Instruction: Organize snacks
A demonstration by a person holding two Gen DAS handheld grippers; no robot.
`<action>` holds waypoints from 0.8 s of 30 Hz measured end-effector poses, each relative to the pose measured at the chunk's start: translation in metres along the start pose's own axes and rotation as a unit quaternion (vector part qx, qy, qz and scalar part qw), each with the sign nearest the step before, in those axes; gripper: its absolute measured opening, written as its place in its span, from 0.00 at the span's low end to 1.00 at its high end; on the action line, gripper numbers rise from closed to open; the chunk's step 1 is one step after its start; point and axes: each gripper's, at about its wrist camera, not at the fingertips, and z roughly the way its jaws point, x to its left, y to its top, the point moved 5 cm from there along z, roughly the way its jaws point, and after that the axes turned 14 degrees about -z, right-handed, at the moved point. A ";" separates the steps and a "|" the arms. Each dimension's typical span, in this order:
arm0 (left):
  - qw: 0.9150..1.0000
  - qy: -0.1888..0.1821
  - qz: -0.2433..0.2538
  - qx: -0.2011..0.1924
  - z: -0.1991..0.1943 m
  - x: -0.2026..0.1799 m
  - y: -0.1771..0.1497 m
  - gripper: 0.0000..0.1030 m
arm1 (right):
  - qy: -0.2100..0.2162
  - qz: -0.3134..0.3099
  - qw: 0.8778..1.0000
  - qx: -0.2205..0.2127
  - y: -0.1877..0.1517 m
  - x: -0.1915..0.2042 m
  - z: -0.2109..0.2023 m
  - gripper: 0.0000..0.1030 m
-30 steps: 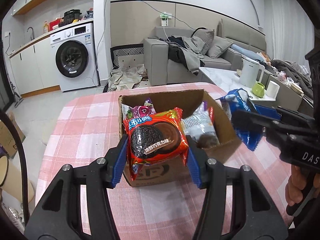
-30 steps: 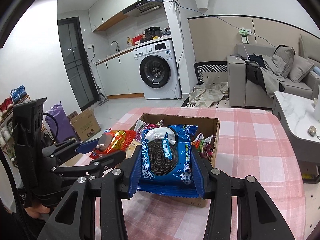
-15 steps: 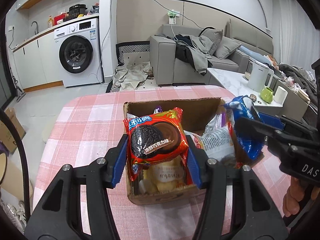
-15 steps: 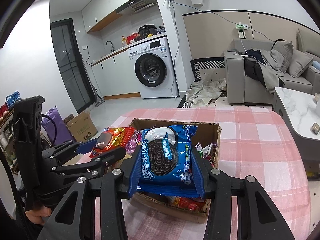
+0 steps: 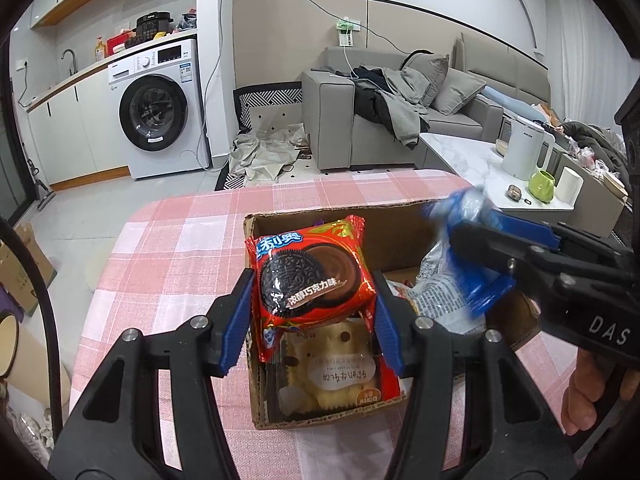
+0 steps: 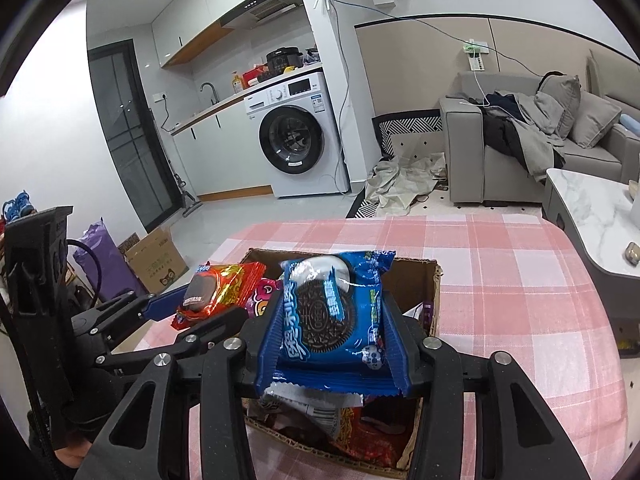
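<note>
My left gripper (image 5: 312,312) is shut on a red Oreo pack (image 5: 308,272), held upright over the near-left part of an open cardboard box (image 5: 256,360). My right gripper (image 6: 332,340) carries a blue Oreo pack (image 6: 332,312) over the box (image 6: 434,292); its jaws are opening, with the pack still between the pads and touching them. In the left wrist view the blue pack (image 5: 464,220) is blurred at the box's right side. The right wrist view shows the left gripper (image 6: 192,312) and the red pack (image 6: 220,288) just to its left. A pale biscuit pack (image 5: 332,376) lies in the box.
The box sits on a table with a pink checked cloth (image 5: 168,280). A silver wrapper (image 5: 440,292) and other snack packs fill the box. A hand (image 5: 580,400) grips the right tool. Beyond the table are a washing machine (image 5: 160,112), a grey sofa (image 5: 400,112) and a marble side table (image 5: 472,160).
Both grippers have moved forward so their packs now hang over the box's inside. The blue pack sits a little looser and more tilted between the right pads.
</note>
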 end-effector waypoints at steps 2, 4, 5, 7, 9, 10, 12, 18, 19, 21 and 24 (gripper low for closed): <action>1.000 0.002 0.003 0.001 -0.001 -0.001 -0.001 0.54 | 0.002 -0.004 1.000 -0.001 0.001 0.001 -0.001 0.60; 1.000 -0.001 0.008 -0.006 -0.004 -0.003 -0.001 0.59 | 0.002 -0.011 1.000 -0.004 0.000 0.002 -0.004 0.70; 1.000 -0.002 0.010 -0.009 -0.005 -0.004 -0.001 0.68 | -0.001 -0.016 1.000 -0.007 0.000 0.002 -0.007 0.74; 1.000 -0.007 0.015 -0.018 -0.011 -0.006 -0.002 0.81 | -0.001 -0.023 1.000 -0.009 -0.001 0.003 -0.012 0.85; 0.999 -0.014 0.020 -0.027 -0.017 -0.009 -0.002 0.82 | -0.002 -0.021 1.000 -0.015 -0.002 0.002 -0.018 0.93; 0.999 -0.016 0.023 -0.027 -0.019 -0.010 -0.003 0.82 | -0.005 -0.020 1.000 -0.020 -0.002 0.001 -0.021 0.97; 0.999 -0.020 0.024 -0.029 -0.025 -0.012 -0.005 0.83 | -0.004 -0.020 0.999 -0.027 -0.004 0.000 -0.027 0.99; 0.998 -0.036 0.020 -0.047 -0.044 -0.009 -0.013 1.00 | -0.007 -0.030 0.999 -0.034 -0.011 0.001 -0.038 1.00; 0.998 -0.036 0.020 -0.049 -0.046 -0.007 -0.014 1.00 | -0.007 -0.031 0.999 -0.035 -0.013 0.001 -0.040 1.00; 0.998 -0.037 0.018 -0.048 -0.050 -0.005 -0.018 1.00 | -0.006 -0.031 0.999 -0.037 -0.016 0.003 -0.042 1.00; 0.998 -0.038 0.017 -0.051 -0.056 -0.002 -0.024 1.00 | -0.001 -0.030 0.999 -0.041 -0.023 0.004 -0.046 1.00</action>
